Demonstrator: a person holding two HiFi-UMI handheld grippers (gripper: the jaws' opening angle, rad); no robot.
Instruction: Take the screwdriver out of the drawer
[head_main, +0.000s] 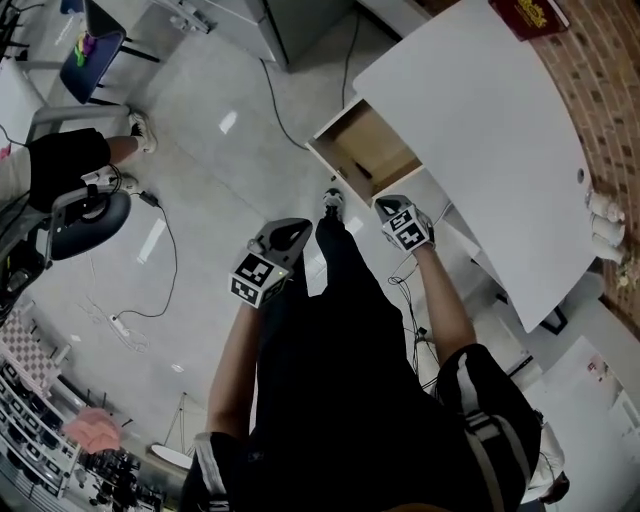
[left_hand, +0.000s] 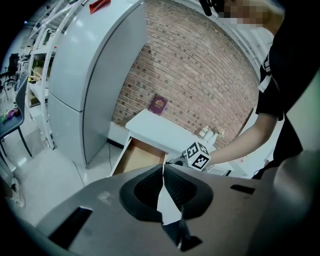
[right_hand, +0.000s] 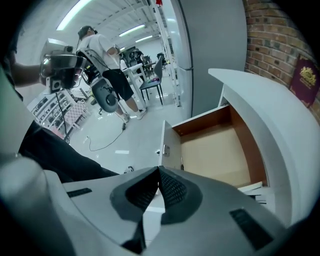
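The white desk's (head_main: 480, 110) wooden drawer (head_main: 385, 150) stands pulled open. A thin dark screwdriver (head_main: 361, 170) lies inside it near the front panel, and shows as a thin dark line (right_hand: 181, 163) in the right gripper view. My right gripper (head_main: 388, 203) hovers just in front of the drawer, pointing steeply down, jaws shut and empty (right_hand: 159, 170). My left gripper (head_main: 297, 228) hangs over the floor to the left of the drawer, jaws shut with nothing between them (left_hand: 163, 167). From the left gripper view I see the drawer (left_hand: 137, 156) and the right gripper's marker cube (left_hand: 198, 155).
A dark red book (head_main: 530, 15) lies at the desk's far end, and small white bottles (head_main: 605, 215) stand by the brick wall. A tall grey cabinet (left_hand: 95, 75) rises left of the desk. Cables (head_main: 150, 300) trail on the floor. Another person with a chair (head_main: 85, 215) is at left.
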